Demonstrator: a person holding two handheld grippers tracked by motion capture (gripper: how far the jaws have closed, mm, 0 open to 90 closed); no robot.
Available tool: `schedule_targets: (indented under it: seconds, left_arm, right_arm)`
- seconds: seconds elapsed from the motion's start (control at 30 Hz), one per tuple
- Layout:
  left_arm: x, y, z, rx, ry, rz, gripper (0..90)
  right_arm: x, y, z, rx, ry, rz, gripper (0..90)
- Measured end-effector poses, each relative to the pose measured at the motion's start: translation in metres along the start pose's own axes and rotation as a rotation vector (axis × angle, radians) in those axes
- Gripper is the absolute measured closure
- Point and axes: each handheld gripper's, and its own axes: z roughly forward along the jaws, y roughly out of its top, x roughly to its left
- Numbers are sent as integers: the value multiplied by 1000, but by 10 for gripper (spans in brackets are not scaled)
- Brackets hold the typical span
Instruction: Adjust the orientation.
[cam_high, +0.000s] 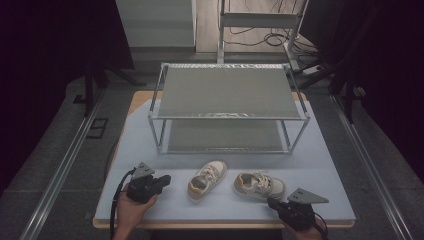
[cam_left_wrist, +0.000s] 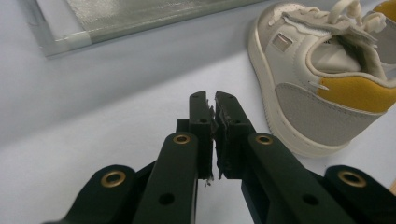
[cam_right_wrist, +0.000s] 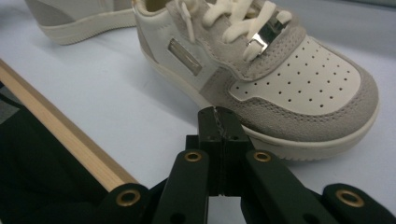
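Two small cream and grey sneakers lie on the pale blue table (cam_high: 140, 145). The left shoe (cam_high: 206, 180) has a mustard heel patch and points away toward the rack. The right shoe (cam_high: 259, 185) lies sideways. My left gripper (cam_high: 166, 179) rests on the table just left of the left shoe (cam_left_wrist: 322, 79); its jaws are shut with nothing between them (cam_left_wrist: 213, 100). My right gripper (cam_high: 270, 202) sits at the front edge, shut and empty (cam_right_wrist: 218, 116), its tip close to the toe of the right shoe (cam_right_wrist: 289, 74), apart from it.
A two-shelf metal rack (cam_high: 227, 107) stands behind the shoes, and its lower shelf (cam_left_wrist: 140, 14) lies near table level. The table's wooden front edge (cam_right_wrist: 60, 135) runs close beside the right gripper. The left shoe's heel (cam_right_wrist: 79, 14) is beyond the right shoe.
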Motion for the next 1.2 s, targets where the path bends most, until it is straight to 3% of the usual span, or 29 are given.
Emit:
schedule_targets:
  seconds: [0.13,0.3,0.63,0.9,1.07,1.2]
  left_arm:
    - [-1,-1,1,5,-5,0,845]
    - [-3,-2,-1,3,-7,3,832]
    - [-2,-2,-1,7,-13,-5,829]
    - [-4,-2,0,9,-18,-2,828]
    - [-3,-2,0,7,-23,-7,827]
    - [-2,-2,-3,-2,-24,-6,827]
  right_arm:
    - [-3,0,3,7,-28,4,896]
    - [-9,2,3,11,-15,22,896]
    - [-26,13,9,12,-74,49,895]
    - [-38,22,18,13,-81,70,889]
    - [-40,24,20,6,-97,77,887]
    - [-31,26,11,-26,-112,63,894]
